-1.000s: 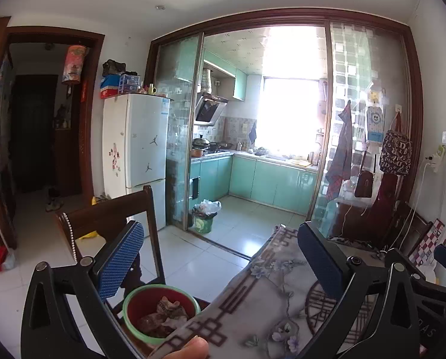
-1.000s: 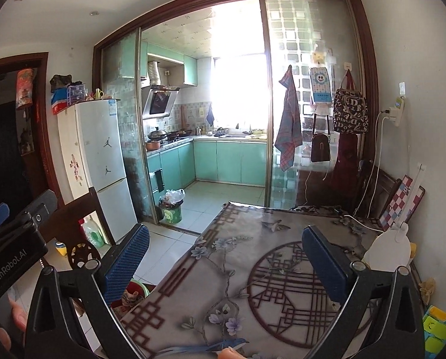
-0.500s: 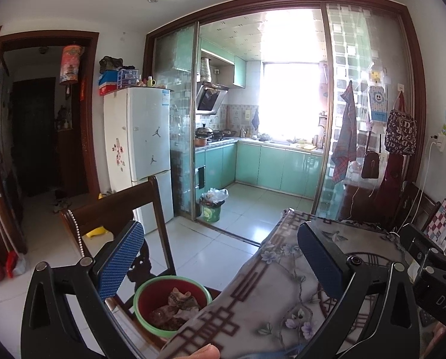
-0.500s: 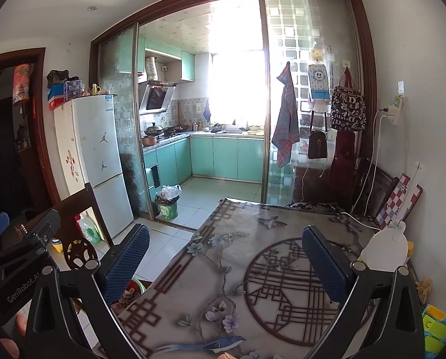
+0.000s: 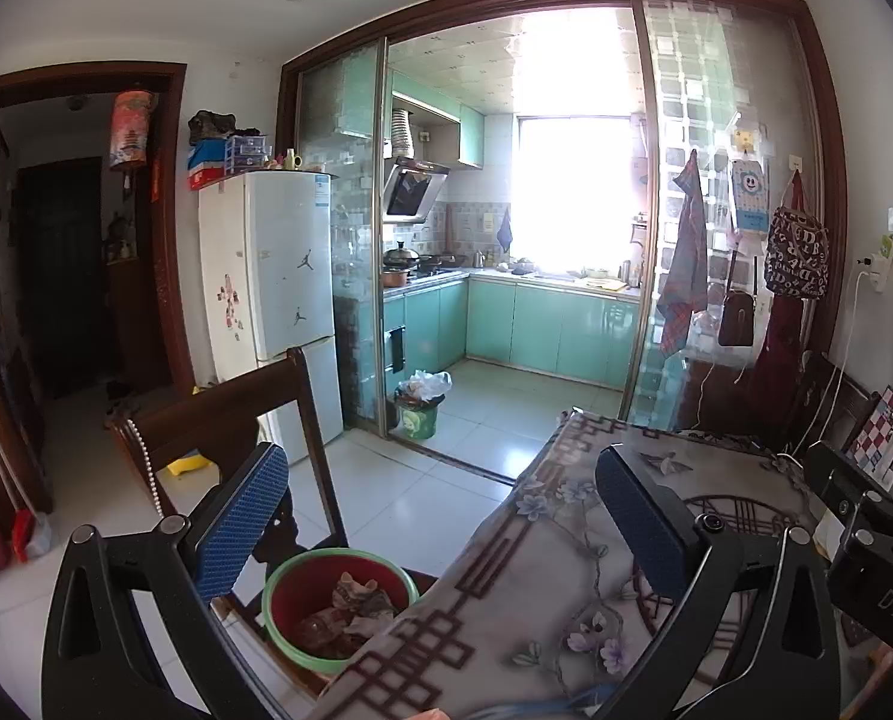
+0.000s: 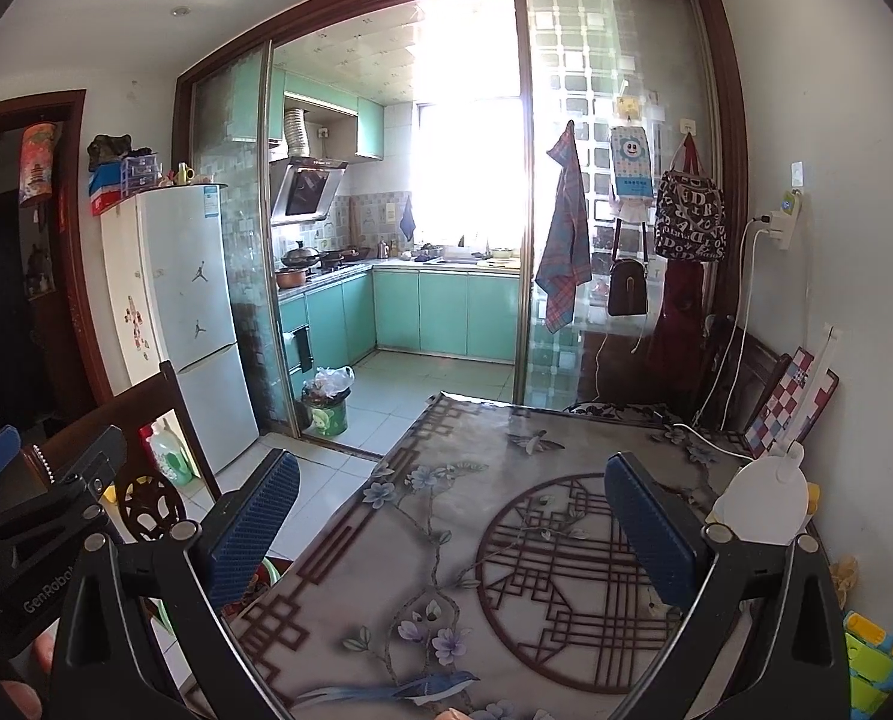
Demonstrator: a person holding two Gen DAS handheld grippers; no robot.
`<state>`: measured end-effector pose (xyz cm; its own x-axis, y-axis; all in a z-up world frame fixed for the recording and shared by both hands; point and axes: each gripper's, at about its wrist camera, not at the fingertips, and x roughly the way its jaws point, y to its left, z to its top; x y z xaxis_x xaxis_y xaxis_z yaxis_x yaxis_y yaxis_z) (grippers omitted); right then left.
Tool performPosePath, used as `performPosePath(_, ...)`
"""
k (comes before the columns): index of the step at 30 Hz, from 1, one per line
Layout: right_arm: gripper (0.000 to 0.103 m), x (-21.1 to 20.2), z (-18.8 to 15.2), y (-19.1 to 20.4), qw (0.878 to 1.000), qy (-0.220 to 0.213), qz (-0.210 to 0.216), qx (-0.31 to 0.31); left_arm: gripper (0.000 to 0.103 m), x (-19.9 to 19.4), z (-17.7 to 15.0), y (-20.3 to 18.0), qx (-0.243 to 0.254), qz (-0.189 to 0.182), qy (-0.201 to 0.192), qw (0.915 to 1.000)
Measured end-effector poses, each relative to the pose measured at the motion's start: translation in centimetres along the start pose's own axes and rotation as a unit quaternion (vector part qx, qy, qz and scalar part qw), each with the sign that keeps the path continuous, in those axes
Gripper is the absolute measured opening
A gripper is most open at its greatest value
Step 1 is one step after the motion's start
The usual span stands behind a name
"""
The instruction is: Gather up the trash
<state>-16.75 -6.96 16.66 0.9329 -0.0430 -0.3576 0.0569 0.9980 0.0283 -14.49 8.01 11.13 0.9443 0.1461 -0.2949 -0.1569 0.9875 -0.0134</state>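
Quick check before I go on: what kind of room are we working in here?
It looks like a home dining area opening onto a kitchen. A table with a patterned cloth sits in front, a white fridge stands beside the sliding glass door, and teal kitchen cabinets with a range hood show beyond.

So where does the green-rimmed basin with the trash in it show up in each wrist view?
Left wrist: the basin sits low and left of centre, on the chair seat beside the table edge, between the open left gripper fingers.
Right wrist: only a sliver of its green rim shows, behind the right gripper's left finger.
Shared landmark: the white fridge.
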Motion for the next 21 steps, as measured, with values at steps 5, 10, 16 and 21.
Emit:
performPosePath(5, 0.102, 0.39, -0.06, -0.51, 1.0, 0.01, 0.001, 0.005, 0.103, 0.07, 0.05, -0.08, -0.002, -0.002, 0.0, 1.0)
performPosePath(10, 0.102, 0.89, -0.23, -0.82, 1.0, 0.019, -0.001, 0.0, 0.103, 0.08, 0.34, -0.22, -0.004, -0.002, -0.005, 1.0)
performPosePath(16, 0.102, 0.94, -0.33, -0.74, 1.0, 0.021, 0.004, -0.002, 0.103, 0.07, 0.32, -0.36, -0.003, -0.002, -0.005, 1.0)
performPosePath(21, 0.102, 0.91, -0.26, -0.66, 1.0, 0.022, 0.004, -0.003, 0.103, 0.11, 0.45, -0.66, 0.0, -0.001, -0.004, 1.0)
